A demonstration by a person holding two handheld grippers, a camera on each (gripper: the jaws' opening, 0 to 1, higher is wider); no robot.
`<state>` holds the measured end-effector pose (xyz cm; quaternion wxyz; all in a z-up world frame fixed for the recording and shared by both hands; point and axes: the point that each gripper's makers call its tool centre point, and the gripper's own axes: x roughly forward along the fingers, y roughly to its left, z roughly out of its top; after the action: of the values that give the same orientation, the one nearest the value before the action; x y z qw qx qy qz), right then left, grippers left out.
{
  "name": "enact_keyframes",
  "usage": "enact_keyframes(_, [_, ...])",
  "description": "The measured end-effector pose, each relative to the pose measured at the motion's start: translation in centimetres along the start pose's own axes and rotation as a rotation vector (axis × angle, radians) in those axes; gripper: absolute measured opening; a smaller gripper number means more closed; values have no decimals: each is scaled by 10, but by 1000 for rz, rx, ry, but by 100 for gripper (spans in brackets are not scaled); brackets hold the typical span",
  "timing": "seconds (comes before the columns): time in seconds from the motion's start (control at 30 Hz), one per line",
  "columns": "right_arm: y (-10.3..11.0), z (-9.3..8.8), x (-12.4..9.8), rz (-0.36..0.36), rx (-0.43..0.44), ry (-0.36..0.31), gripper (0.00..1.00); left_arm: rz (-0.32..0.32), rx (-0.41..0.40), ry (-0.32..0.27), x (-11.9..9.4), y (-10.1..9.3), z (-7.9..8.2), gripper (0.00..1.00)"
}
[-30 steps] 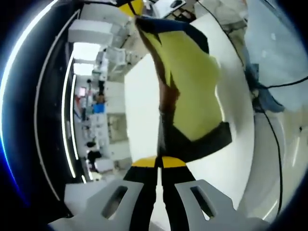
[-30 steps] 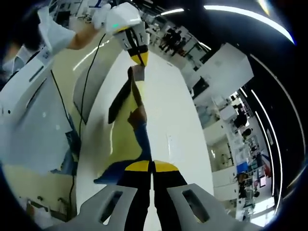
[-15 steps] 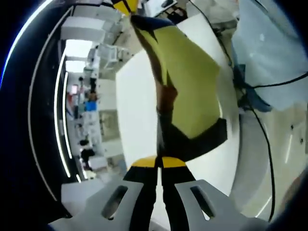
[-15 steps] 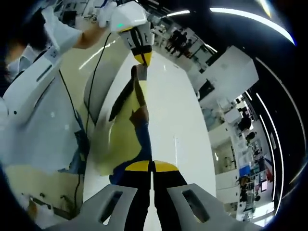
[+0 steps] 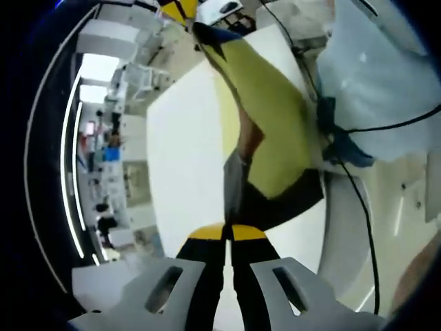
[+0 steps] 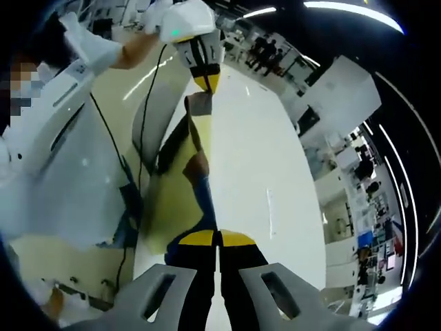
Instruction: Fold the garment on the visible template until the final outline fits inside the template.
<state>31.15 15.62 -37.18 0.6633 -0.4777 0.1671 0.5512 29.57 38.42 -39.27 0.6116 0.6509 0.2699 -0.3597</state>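
A yellow garment (image 5: 272, 131) with dark navy trim hangs stretched in the air between both grippers, above a white table (image 5: 182, 158). My left gripper (image 5: 228, 233) is shut on the dark hem end of the garment. In the right gripper view the same garment (image 6: 172, 200) runs from my right gripper (image 6: 216, 238), shut on its blue-trimmed end, up to the other gripper (image 6: 204, 81) at the top. The right gripper's yellow tips (image 5: 180, 8) show at the top of the left gripper view, pinching the far end. No template outline can be made out on the table.
A person in a white coat (image 6: 55, 138) stands along the table's side, with black cables (image 5: 358, 124) hanging there. Shelves and white cabinets (image 6: 331, 96) fill the room beyond the table's far edge. The white tabletop (image 6: 262, 179) lies bare beside the garment.
Both grippers stay shut on the garment. The views have shifted: the table and garment sit lower and closer to the person's side, with the cloth still hanging stretched between them.
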Motion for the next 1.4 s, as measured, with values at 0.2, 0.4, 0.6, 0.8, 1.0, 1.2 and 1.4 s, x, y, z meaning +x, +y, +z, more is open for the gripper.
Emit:
enact_keyframes(0.2, [2, -10, 16, 30, 37, 3, 1, -23, -27, -16, 19, 1, -2, 0])
enact_keyframes(0.4, [-7, -24, 34, 35, 76, 25, 1, -40, -51, -23, 37, 5, -7, 0])
enact_keyframes(0.6, [-18, -35, 47, 35, 113, 24, 1, -45, -76, -39, 53, 13, -10, 0])
enact_keyframes(0.8, [-31, -46, 62, 23, 153, 18, 1, -46, -117, -51, 75, 23, -15, 0])
enact_keyframes(1.0, [-43, -57, 73, 9, 199, 22, 1, -50, -138, -73, 89, 32, -16, 0])
enact_keyframes(1.2, [-51, -65, 84, 3, 244, 19, 1, -51, -165, -87, 103, 38, -18, 0])
enact_keyframes(1.4, [-57, -70, 93, 2, 272, 14, 1, -48, -178, -94, 117, 43, -22, 0])
